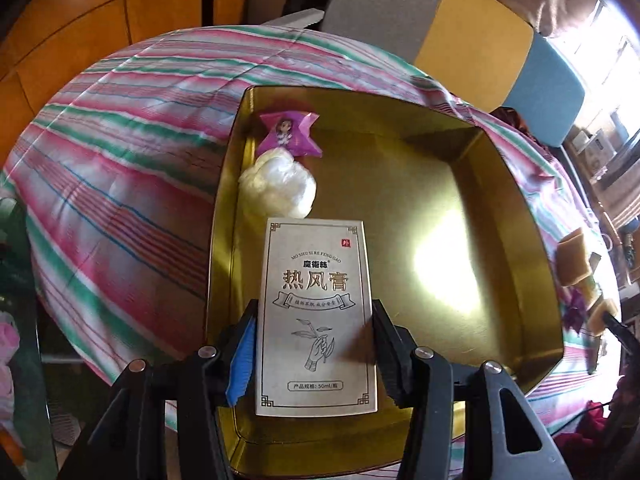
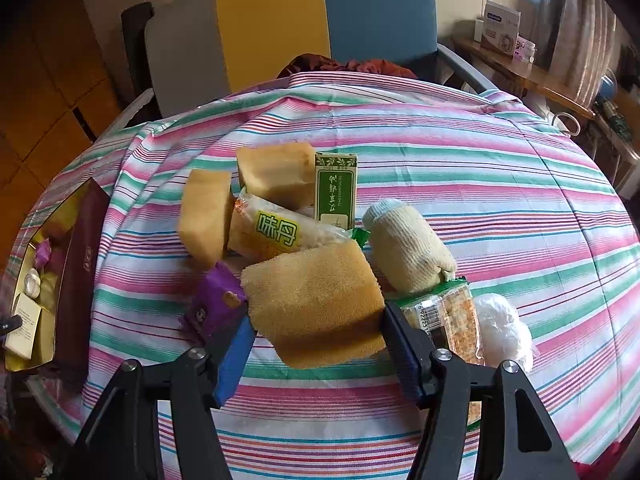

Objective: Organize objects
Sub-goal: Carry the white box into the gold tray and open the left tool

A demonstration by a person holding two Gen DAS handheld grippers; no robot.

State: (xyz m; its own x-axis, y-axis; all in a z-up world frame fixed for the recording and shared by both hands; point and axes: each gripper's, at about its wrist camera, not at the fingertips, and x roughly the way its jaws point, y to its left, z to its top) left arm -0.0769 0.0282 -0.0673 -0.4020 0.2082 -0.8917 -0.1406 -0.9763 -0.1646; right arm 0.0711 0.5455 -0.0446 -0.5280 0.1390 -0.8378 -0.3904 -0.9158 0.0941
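The left gripper (image 1: 314,344) is clamped on a pale carton (image 1: 318,312) printed with Chinese characters, holding it over the near-left part of the gold tin (image 1: 532,240), whether clear of the floor or already resting on it I cannot tell. Just beyond the carton lie a white wad (image 1: 280,184) and a purple star-shaped packet (image 1: 288,134), both against the tin's left wall. The likely slip here is placement — lower the carton too far forward and its far edge lands on the wad and sits tilted. The right gripper (image 2: 316,332) grips a tan sponge (image 2: 316,300) at the near edge of a crowded pile on the striped surface (image 2: 500,168). The sponge is soft, so it may squash and twist in the jaws. It also touches a purple wrapper (image 2: 214,306) and a cracker pack (image 2: 444,316) — lifting could drag either along or topple the leaning sponges behind.
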